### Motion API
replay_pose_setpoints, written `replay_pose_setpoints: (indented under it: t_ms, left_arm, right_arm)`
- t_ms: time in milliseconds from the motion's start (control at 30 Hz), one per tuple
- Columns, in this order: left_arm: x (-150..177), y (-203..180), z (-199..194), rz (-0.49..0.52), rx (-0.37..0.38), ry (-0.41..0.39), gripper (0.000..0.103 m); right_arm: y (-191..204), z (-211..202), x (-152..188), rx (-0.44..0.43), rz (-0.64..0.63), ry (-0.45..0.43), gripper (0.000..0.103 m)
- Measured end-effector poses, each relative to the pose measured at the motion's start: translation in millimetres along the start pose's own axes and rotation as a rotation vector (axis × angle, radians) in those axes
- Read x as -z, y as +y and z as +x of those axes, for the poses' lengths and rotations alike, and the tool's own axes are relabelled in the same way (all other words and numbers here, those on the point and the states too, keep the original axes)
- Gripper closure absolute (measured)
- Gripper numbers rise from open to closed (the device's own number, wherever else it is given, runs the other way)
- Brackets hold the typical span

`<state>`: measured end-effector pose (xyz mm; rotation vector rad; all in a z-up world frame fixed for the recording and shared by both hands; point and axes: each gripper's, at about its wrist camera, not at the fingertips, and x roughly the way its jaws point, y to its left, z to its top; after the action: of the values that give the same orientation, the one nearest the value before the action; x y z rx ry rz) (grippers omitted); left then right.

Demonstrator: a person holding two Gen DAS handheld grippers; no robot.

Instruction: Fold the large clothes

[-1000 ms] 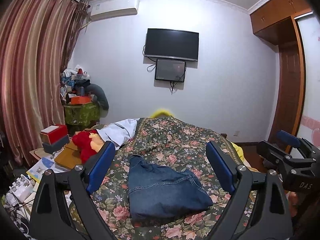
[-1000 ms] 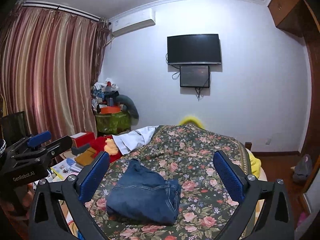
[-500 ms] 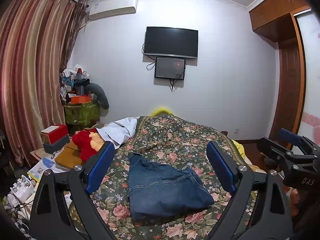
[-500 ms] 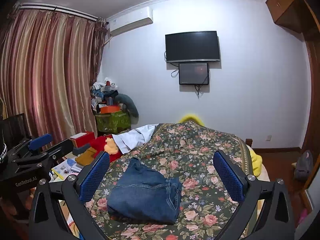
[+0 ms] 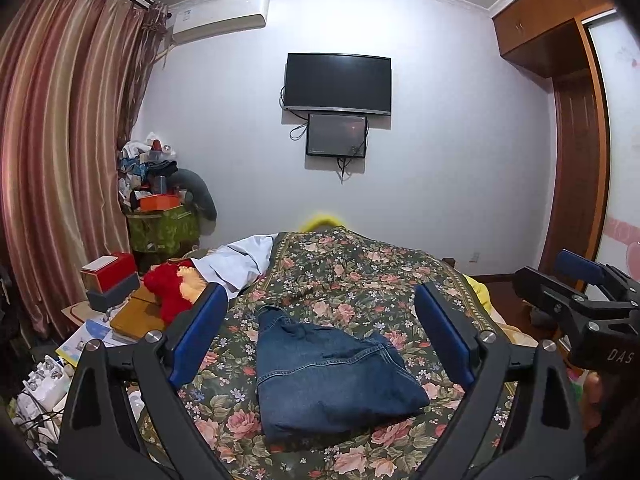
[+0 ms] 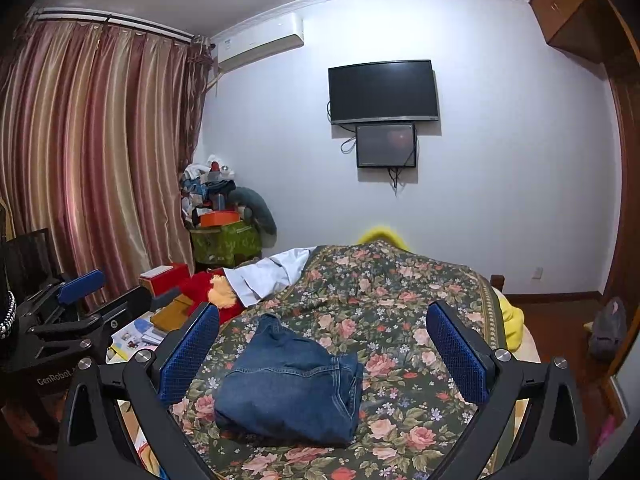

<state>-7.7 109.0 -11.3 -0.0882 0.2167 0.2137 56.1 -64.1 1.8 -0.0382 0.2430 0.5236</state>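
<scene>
Folded jeans [image 5: 328, 376] sitting on the flowered bedspread [image 5: 360, 276], toward the near end of the bed and closer to its left edge than its right. Folded into a chunky rectangle, long axis running roughly along the bed's length, slightly angled. Rounded fold edge pointing at the near end of the bed, narrower waistband bit poking toward the far end, where the wall TV [image 5: 338, 83] hangs. From the right wrist view, same jeans [image 6: 290, 384] with the stacked layers showing along their right side.

Left hand-held gripper [image 5: 320, 340] held up over the near end of the bed, blue pads wide apart, nothing between them, not touching the denim. Right hand-held gripper [image 6: 322, 354] same deal: spread wide, clear of the fabric, holding nothing. Each gripper peeking into the other's view at the side.

White garment [image 5: 236, 260] lying at the left edge of the bed near the far end, red plush toy [image 5: 168, 288] just beside it off the bed. Striped curtains [image 5: 60, 152] along the left wall.
</scene>
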Motion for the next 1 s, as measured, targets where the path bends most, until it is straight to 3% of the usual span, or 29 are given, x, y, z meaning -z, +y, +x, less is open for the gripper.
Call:
replay_pose_setpoints:
  t_ms: [1000]
  left_arm:
    - [-3, 6, 10, -0.032, 0.059, 0.035, 0.005]
  right_arm:
    - [2, -1, 3, 0.010, 0.009, -0.004, 0.000]
